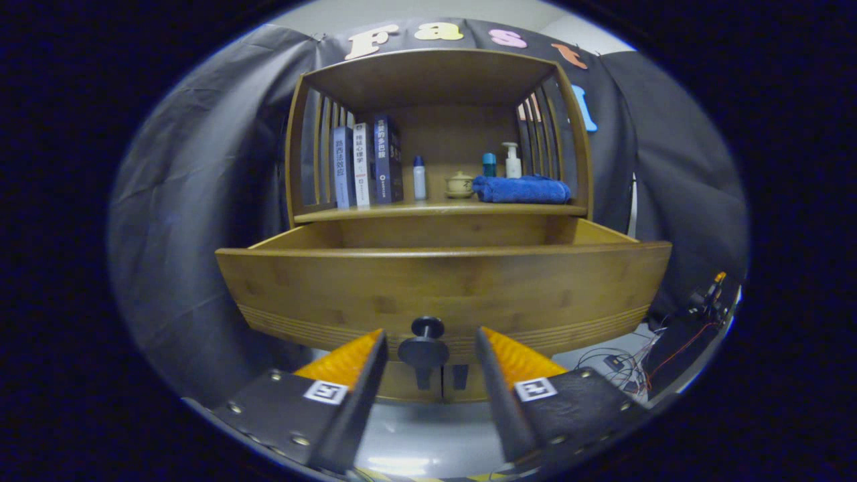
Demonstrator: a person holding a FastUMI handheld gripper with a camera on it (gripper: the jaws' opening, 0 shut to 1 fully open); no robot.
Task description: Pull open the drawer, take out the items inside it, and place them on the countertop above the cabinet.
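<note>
Drawer (442,281) stands pulled out, top open for reaching in; its knob (426,341) sits between the hand-held gripper (431,345) fingers, which stand apart.

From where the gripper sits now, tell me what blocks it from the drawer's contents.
The drawer is pulled out, but its tall front panel rises between the open gripper and the interior. The knob sits between the fingers, untouched. The contents are hidden behind the panel.

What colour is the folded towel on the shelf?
Blue. The towel shows best in the gripper view, on the shelf above the open drawer.
</note>
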